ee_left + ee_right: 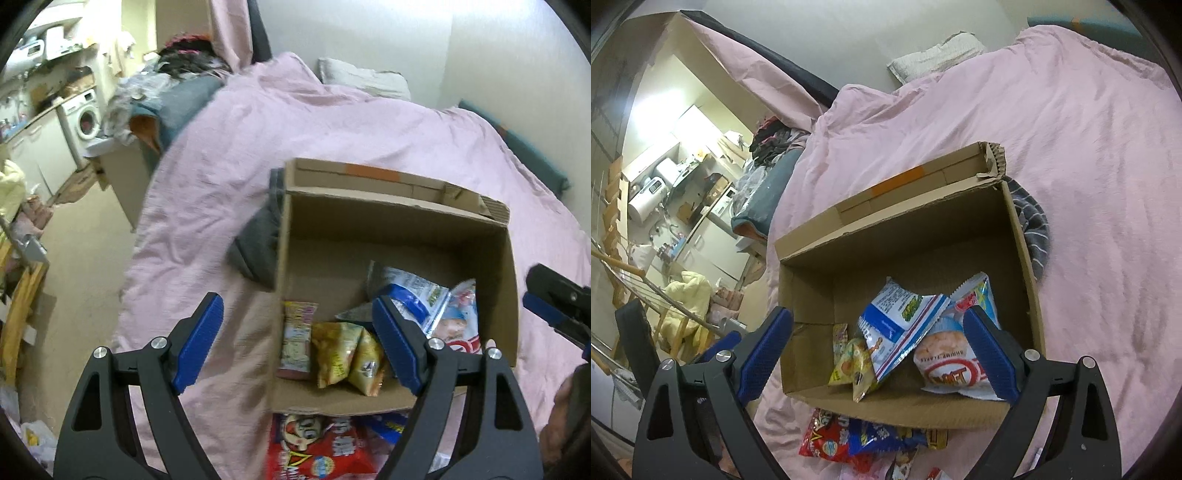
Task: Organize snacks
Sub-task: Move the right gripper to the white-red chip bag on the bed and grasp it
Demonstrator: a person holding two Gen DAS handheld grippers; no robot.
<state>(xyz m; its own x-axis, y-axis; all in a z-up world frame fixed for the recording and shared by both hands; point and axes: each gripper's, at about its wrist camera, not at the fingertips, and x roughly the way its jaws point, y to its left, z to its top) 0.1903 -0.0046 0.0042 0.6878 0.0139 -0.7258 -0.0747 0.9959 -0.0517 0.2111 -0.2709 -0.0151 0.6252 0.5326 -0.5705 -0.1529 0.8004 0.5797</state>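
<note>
An open cardboard box (402,225) (809,291) sits on the pink bed cover. Inside lie several snack packets: yellow packets (343,354) (855,365), a pink-yellow packet (297,339), a blue-white bag (413,295) (897,325) and a white-red shrimp flakes bag (951,363) (458,321). More snacks lie in front of the box, among them a red bag (321,450) (831,439). My left gripper (295,343) is open and empty above the box's near left corner. My right gripper (882,354) is open and empty above the box's near edge; its tip shows in the left wrist view (554,302).
A grey striped cloth (258,243) (1032,229) lies by the box. A pillow (365,79) (934,55) lies at the bed's head. Piled clothes (173,85) sit at the bed's left. Beyond are the floor (74,236), a washing machine (83,118) and kitchen cabinets (701,229).
</note>
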